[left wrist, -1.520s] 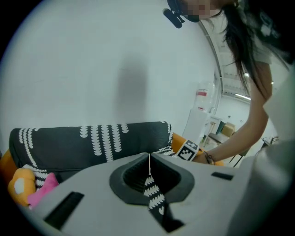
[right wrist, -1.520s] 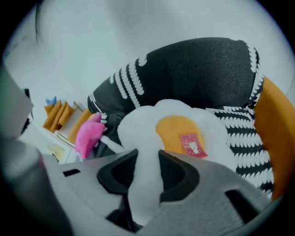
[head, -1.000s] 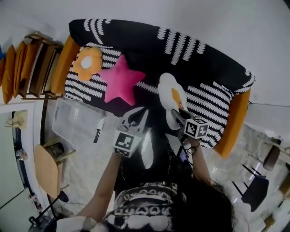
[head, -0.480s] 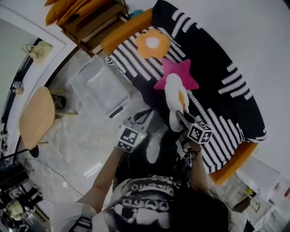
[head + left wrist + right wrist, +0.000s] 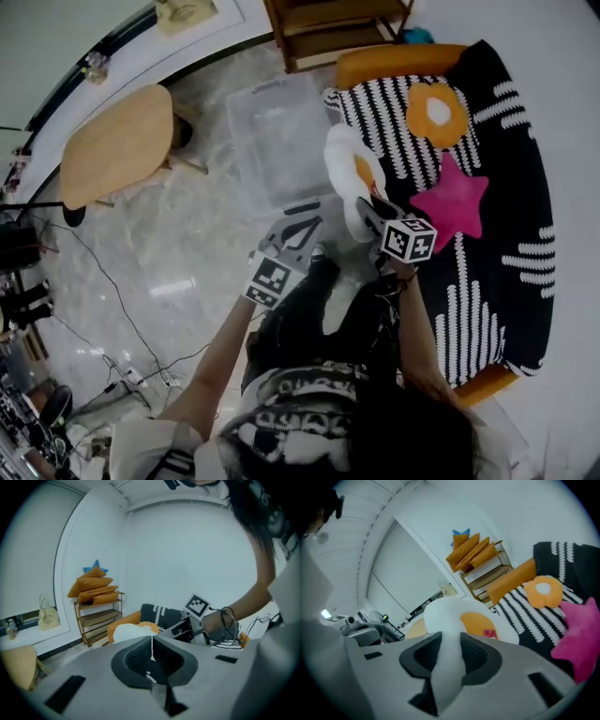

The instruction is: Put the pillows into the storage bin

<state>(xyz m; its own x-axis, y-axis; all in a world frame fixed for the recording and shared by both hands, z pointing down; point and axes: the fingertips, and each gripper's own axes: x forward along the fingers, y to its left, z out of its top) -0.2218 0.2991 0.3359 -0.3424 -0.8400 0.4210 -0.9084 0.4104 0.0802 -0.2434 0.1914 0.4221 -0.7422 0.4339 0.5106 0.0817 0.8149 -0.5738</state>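
Observation:
A fried-egg pillow (image 5: 349,169), white with an orange yolk, hangs from my right gripper (image 5: 371,212), which is shut on its white edge (image 5: 449,663). The pillow hangs between the clear storage bin (image 5: 277,141) and the striped sofa (image 5: 487,281), over the bin's right rim. My left gripper (image 5: 296,232) sits just left of the right one, near the bin's front edge, shut with nothing in it (image 5: 152,649). An orange flower pillow (image 5: 437,112) and a pink star pillow (image 5: 452,201) lie on the sofa; both also show in the right gripper view, flower pillow (image 5: 543,591) and star pillow (image 5: 577,634).
A round wooden table (image 5: 114,146) stands left of the bin. A wooden shelf (image 5: 330,24) with orange cushions (image 5: 472,550) stands behind the bin. Cables (image 5: 141,349) run across the marble floor at lower left. The sofa's orange arm (image 5: 392,64) borders the bin.
The head view has swung left from the sofa toward the bin. The egg pillow has come off the sofa and moved with my right gripper to the bin's edge; the left gripper moved alongside.

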